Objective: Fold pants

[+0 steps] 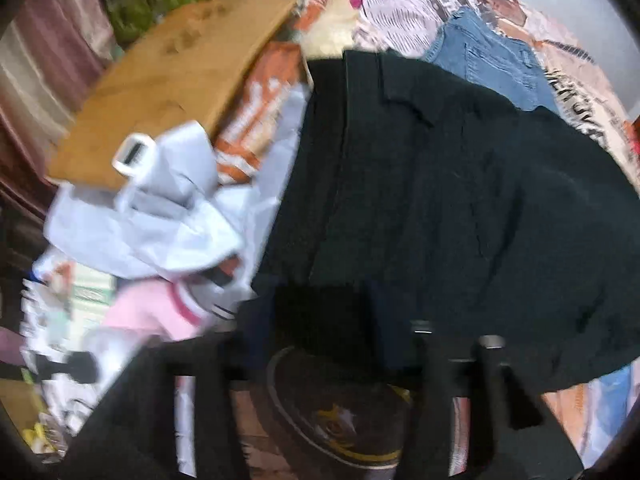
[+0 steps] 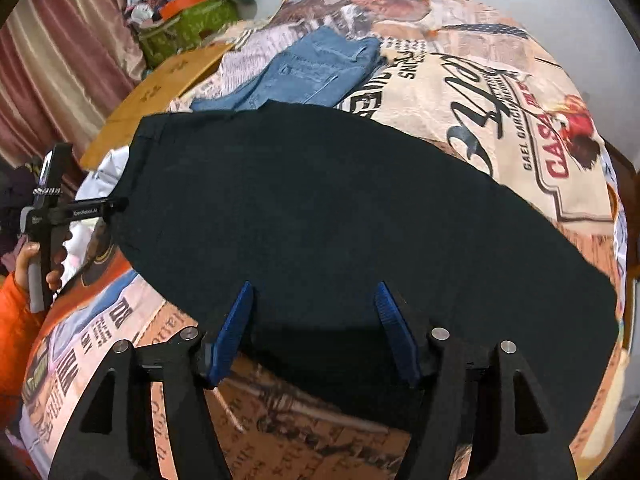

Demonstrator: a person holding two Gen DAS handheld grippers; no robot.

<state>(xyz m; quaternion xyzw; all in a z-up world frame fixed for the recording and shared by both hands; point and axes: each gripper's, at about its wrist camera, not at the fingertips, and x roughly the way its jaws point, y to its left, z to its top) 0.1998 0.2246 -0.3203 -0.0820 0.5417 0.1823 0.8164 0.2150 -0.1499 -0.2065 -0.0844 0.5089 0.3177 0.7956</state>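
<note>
Black pants (image 2: 320,208) lie spread across the printed bedspread (image 2: 500,92); they also fill the left wrist view (image 1: 440,208). My right gripper (image 2: 314,308) is open, its blue pads (image 2: 236,320) wide apart over the near edge of the pants, holding nothing. My left gripper (image 2: 120,204) shows in the right wrist view at the pants' left edge, its fingers touching the cloth. In its own blurred view the dark fingers (image 1: 424,344) merge with the black cloth, so the gap cannot be read.
Folded blue jeans (image 2: 312,68) lie behind the black pants, also in the left wrist view (image 1: 492,60). A wooden board (image 1: 172,76) and a pile of white and pink clothes (image 1: 160,220) lie left. A green basket (image 2: 184,28) stands by the curtain.
</note>
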